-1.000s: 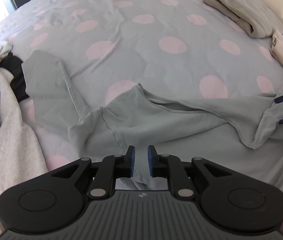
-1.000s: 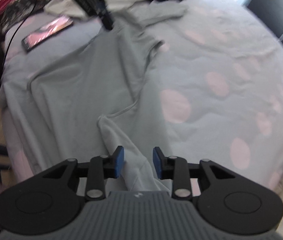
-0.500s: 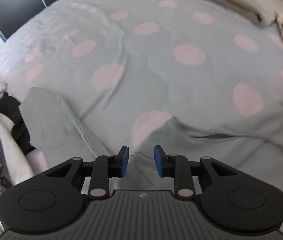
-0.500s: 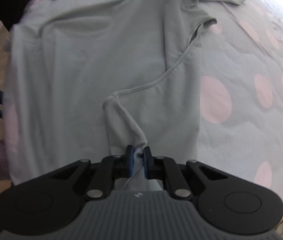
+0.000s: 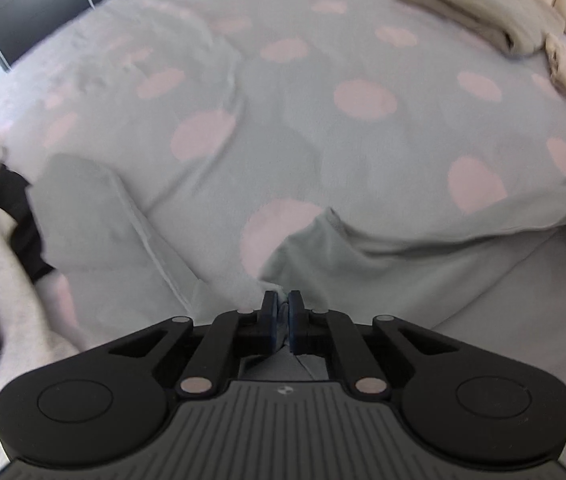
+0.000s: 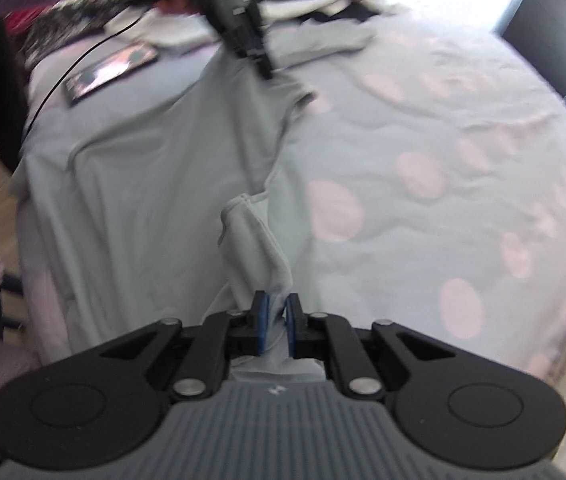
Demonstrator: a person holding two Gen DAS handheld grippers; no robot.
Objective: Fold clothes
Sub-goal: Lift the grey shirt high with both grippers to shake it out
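Observation:
A light grey T-shirt (image 5: 423, 264) lies spread on the bed, collar toward the far side. My left gripper (image 5: 282, 305) is shut on the shirt's shoulder fabric beside the neckline. One sleeve (image 5: 95, 216) lies flat at the left. In the right wrist view the same T-shirt (image 6: 143, 184) stretches away from me, and my right gripper (image 6: 276, 308) is shut on a bunched fold of its other shoulder. The left gripper (image 6: 265, 68) shows at the far top of that view, held by a hand, pinching the shirt there.
The bed has a grey cover with pink dots (image 5: 363, 96). Folded olive clothes (image 5: 479, 4) sit at the far right. A pile of pale and black clothes (image 5: 3, 216) lies at the left. A phone (image 6: 111, 68) and a cable lie on the bed edge.
My left gripper went from open over the shirt to shut on its shoulder. The right gripper, shut half a second ago, has lifted its fold, and both views have shifted.

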